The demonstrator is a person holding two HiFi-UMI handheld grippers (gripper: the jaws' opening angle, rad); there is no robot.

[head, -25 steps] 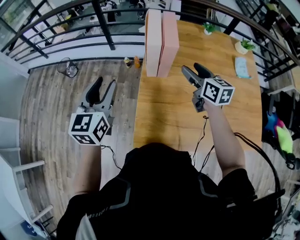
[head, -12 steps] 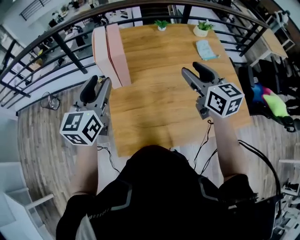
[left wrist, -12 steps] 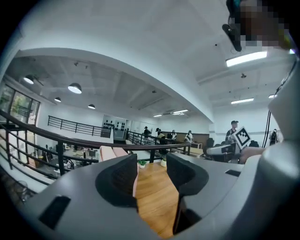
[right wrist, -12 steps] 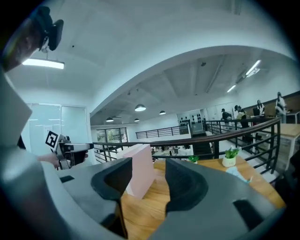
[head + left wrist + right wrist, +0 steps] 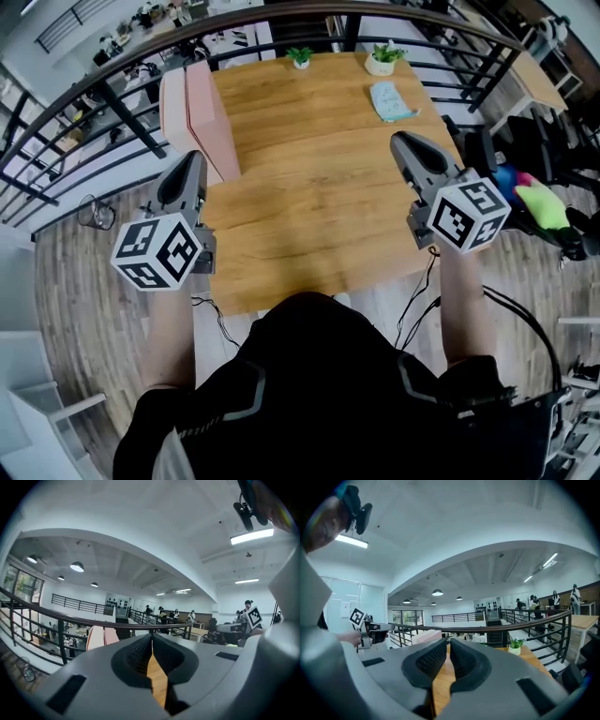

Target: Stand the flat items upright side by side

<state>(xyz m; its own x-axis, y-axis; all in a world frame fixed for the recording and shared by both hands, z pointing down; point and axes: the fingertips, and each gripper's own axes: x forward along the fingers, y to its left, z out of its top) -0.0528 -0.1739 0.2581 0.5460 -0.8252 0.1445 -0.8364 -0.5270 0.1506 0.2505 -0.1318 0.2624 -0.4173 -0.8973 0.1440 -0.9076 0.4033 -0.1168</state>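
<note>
Premises: an upper-level open office bounded by a black metal railing (image 5: 122, 103), with a light wooden table (image 5: 309, 216) as the work surface. The task's things, two pale-pink flat slabs (image 5: 192, 112), stand upright and face to face at about ten o'clock on the table, hard by its left edge. Also present at twelve o'clock are two small potted plants (image 5: 300, 56) and, near one o'clock, a light-blue packet (image 5: 392, 101). The left gripper (image 5: 185, 173) hangs at eight o'clock just off the table edge, jaws together and empty. The right gripper (image 5: 412, 150) sits at three o'clock, jaws closing to almost touching with nothing between them. Assessment: the slabs appear stiff, smooth-faced and fairly light, and tall for their footing, so liable to topple. Any hold is best taken across the thickness at the top edge.
</note>
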